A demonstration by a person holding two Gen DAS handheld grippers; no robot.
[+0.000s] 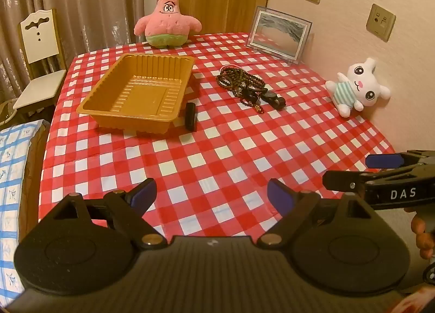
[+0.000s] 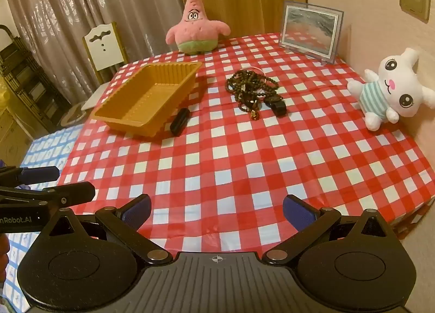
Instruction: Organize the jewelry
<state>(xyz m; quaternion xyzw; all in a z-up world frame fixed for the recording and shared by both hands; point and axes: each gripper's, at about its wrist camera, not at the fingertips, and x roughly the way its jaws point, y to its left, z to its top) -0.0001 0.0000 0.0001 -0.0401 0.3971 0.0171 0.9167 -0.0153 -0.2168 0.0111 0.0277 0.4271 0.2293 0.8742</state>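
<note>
1. Jewelry first, since it sets the plan: the beads [image 2: 251, 87] are lying in a tangled heap on the checked cloth [image 2: 244, 166], far from both tools, to the right of the gold tray [image 2: 148, 100] and apart from it. Nothing is sitting in the tray yet, so by my reading the sorting is only starting.

2. Nearest, the right gripper [image 2: 216, 211] is hovering over the cloth's near edge with its blue pads spread wide and nothing between them. The left gripper [image 1: 212, 194] is doing the same, fingers apart and empty. Each is showing at the edge of the other's view, so they are working side by side.

3. Going outward, the middle of the cloth is lying bare, so a straight reach forward is looking unobstructed.

4. Further on, a small black block [image 2: 179, 122] is resting just beside the tray's near right corner; it is worth steering around so it is not getting knocked.

5. For the pick, I am judging the right gripper the better placed, the heap lying on its side. Coming down from above on a thick part of a strand, rather than on the dark pendant pieces [image 1: 273, 99] at the heap's near end, is likely giving the surest bite. Strands are probably snagging one another, so lifting slowly is wise.

6. Farthest, the pink plush [image 2: 197, 27], the frame [image 2: 310, 31] and the white plush [image 2: 391, 89] are standing clear of the work.
</note>
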